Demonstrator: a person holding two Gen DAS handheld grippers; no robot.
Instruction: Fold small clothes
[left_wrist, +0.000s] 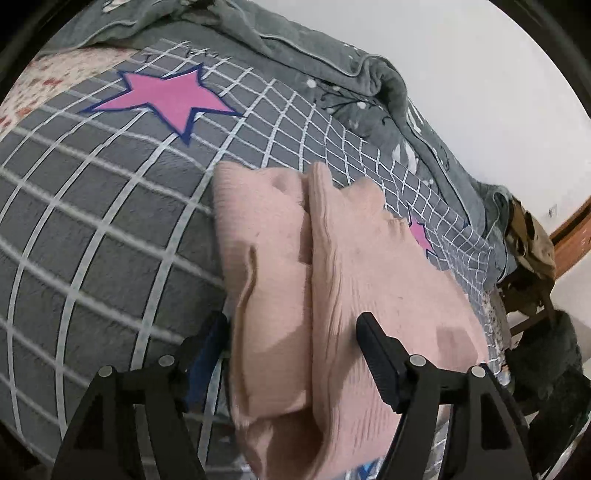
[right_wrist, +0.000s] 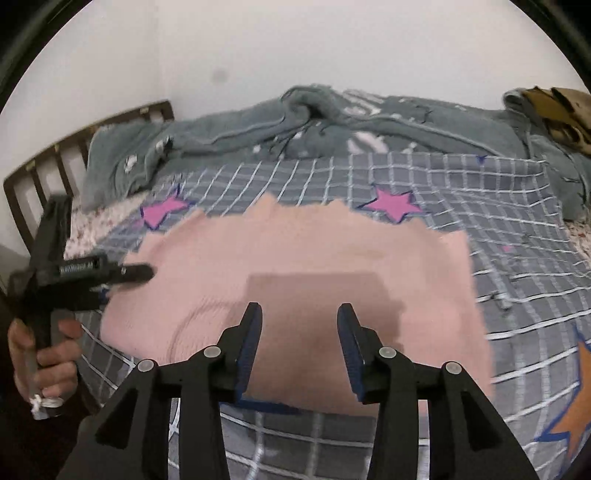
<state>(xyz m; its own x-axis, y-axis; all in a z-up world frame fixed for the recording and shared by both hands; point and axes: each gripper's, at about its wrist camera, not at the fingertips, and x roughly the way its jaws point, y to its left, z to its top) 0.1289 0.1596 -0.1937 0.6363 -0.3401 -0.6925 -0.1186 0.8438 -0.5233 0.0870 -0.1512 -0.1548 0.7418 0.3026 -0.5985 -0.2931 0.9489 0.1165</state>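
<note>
1. Black left gripper (right_wrist: 147, 274) sits at the far left of the right wrist view, held by a hand (right_wrist: 44, 354). A white label runs along its body; the text is too blurred to read.
2. Left claw state: jaws spread wide in its own view (left_wrist: 295, 325). The garment lies between and under them, and the pads do not press on it.
3. Pink knit garment (left_wrist: 332, 277) lies on the bed in the left wrist view, bunched into two thick folds side by side, with a deep crease running between them away from the camera.
4. Same garment from the right wrist view (right_wrist: 303, 258): spread flat and wide across the middle of the blanket, its far edge ragged with motion blur.
5. Grey blanket (right_wrist: 517, 236) with a white grid and pink stars covers the bed under the garment. An orange star shows at the far right edge.
6. Right gripper (right_wrist: 300, 314) hovers over the near middle of the garment. Jaws part open at a medium gap, with only bare pink fabric seen through it; they grip nothing.
7. Grey-green quilt (right_wrist: 258, 129) lies crumpled along the far side of the bed against the white wall.
8. Brown cloth item (right_wrist: 561, 110) rests at the far right corner, details unclear.
</note>
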